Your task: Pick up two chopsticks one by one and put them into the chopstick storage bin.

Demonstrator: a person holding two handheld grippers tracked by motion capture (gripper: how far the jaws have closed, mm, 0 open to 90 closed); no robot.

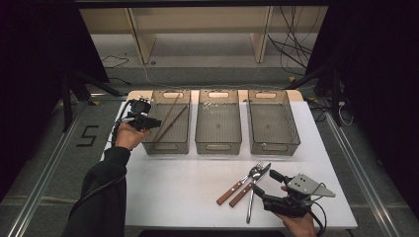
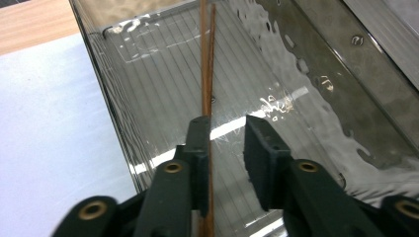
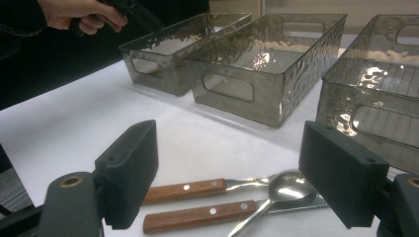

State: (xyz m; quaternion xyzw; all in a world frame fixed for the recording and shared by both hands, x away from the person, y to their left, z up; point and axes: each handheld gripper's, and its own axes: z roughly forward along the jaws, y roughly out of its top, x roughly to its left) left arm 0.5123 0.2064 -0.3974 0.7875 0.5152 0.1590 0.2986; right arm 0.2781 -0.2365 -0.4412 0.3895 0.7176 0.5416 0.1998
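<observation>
Toward the far edge of your table (image 1: 188,197) stand the middle bin (image 1: 218,143) and the right bin (image 1: 274,144), side by side. Beyond the table you have a wooden shelf unit (image 1: 200,22), loose cables (image 1: 291,47) on the floor, and a floor mark reading 5 (image 1: 88,135).

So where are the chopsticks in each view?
High view: chopsticks lie slanted in the left bin, by the left gripper.
Left gripper view: they run up the middle, beside one finger of the open jaws.
Right gripper view: not visible inside the far bin.
Shared landmark: the left bin.
</observation>
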